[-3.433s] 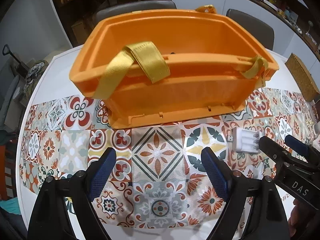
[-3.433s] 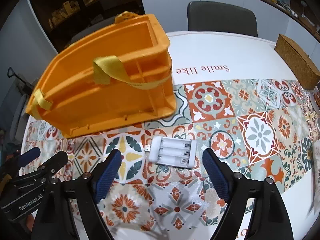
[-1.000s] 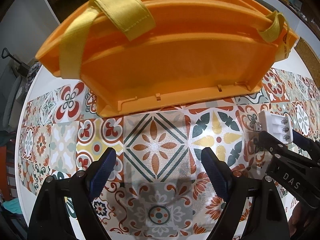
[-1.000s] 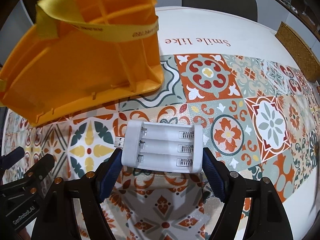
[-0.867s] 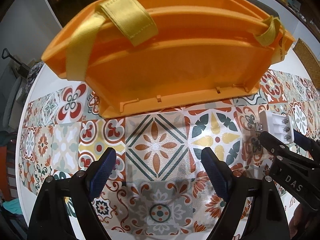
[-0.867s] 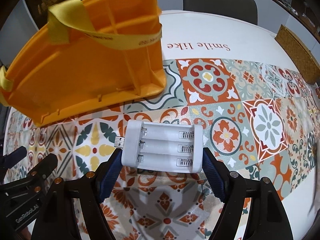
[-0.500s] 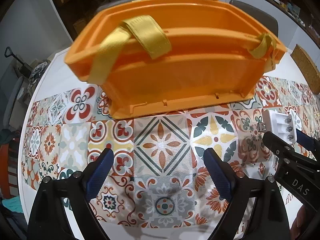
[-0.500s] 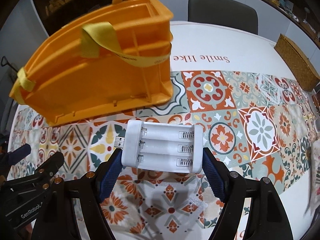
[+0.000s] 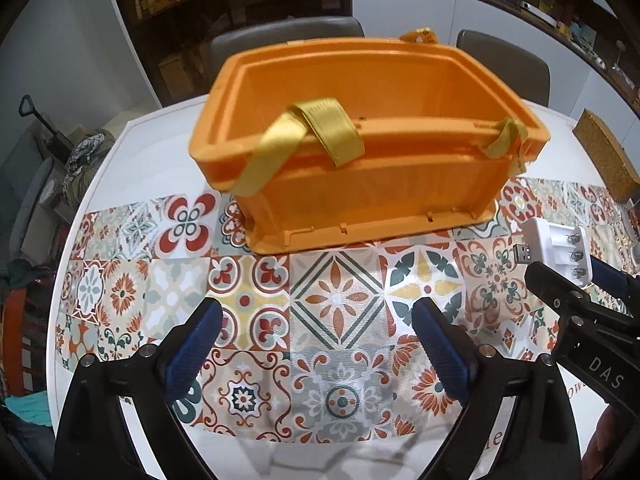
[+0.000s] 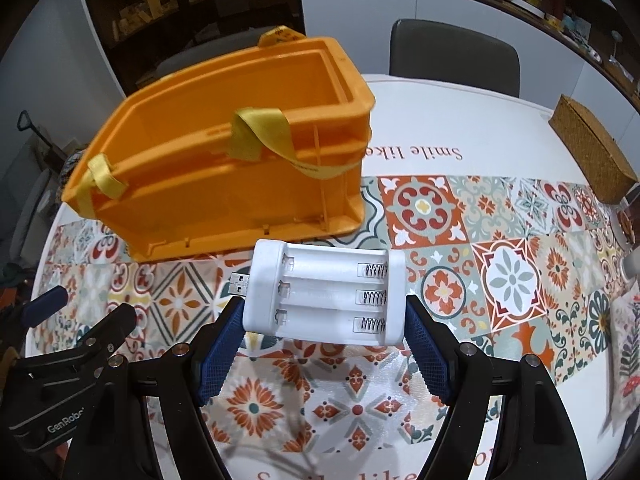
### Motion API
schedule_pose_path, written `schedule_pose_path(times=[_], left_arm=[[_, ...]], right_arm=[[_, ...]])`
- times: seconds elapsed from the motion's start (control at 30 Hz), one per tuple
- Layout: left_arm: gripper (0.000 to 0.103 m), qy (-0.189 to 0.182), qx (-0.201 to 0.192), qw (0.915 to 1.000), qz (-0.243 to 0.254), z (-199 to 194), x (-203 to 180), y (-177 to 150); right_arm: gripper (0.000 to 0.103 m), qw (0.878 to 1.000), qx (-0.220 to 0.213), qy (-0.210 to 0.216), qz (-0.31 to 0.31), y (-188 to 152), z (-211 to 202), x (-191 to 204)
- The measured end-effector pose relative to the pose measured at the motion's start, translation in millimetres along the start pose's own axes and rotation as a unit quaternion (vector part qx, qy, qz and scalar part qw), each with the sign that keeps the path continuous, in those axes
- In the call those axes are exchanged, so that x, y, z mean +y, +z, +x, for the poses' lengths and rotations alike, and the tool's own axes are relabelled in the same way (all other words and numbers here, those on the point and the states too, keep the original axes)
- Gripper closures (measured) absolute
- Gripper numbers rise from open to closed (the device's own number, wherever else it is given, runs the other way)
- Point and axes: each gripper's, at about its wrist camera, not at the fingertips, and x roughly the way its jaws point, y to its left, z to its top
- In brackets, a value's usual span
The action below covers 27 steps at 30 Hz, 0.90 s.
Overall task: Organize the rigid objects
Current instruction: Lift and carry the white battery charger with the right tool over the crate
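Right gripper (image 10: pixel 325 330) is pinching the white USB battery charger (image 10: pixel 326 292) by its 2 short ends, blue pads tight against both sides. It sits dead center in the right wrist view, lifted off the patterned tile tablecloth (image 10: pixel 500 240), with 3 empty battery slots facing up and the USB plug poking out to the left. In the left wrist view the same charger shows up at the right edge of the frame.

Left gripper (image 9: pixel 318 344) is spread wide with nothing between its pads; its jaws have just been opening further. It hangs over the tablecloth at the bottom of its own frame.

The orange plastic bin (image 9: pixel 368 140) with yellow fabric straps (image 9: pixel 320 136) stands on the table in the upper middle of the left view, upper left of the right view, apart from the charger. A woven box (image 10: pixel 592 152) sits at the far right edge.
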Motion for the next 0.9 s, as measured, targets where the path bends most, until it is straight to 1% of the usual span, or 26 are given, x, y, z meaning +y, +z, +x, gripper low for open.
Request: schedule_pose_path(times=[0.37,0.77,0.83,0.9], left_arm=[[0.004,-0.004,-0.028,0.9995,-0.012,-29,10,9],[0.004,-0.015,-0.044,0.9985,-0.028,-42,22,19],[0.002,-0.019,-0.047,0.9982,-0.033,-43,25,23],[0.001,-0.016,-0.051,0.9979,-0.036,-45,28,25]], right_arm=[[0.026,0.999,-0.034,0.017,-0.003,11,-29,7],[0.026,0.998,-0.057,0.022,-0.008,26,-46,14],[0.026,0.998,-0.062,0.023,-0.011,29,-49,16],[0.026,0.998,-0.065,0.022,-0.014,33,-51,20]])
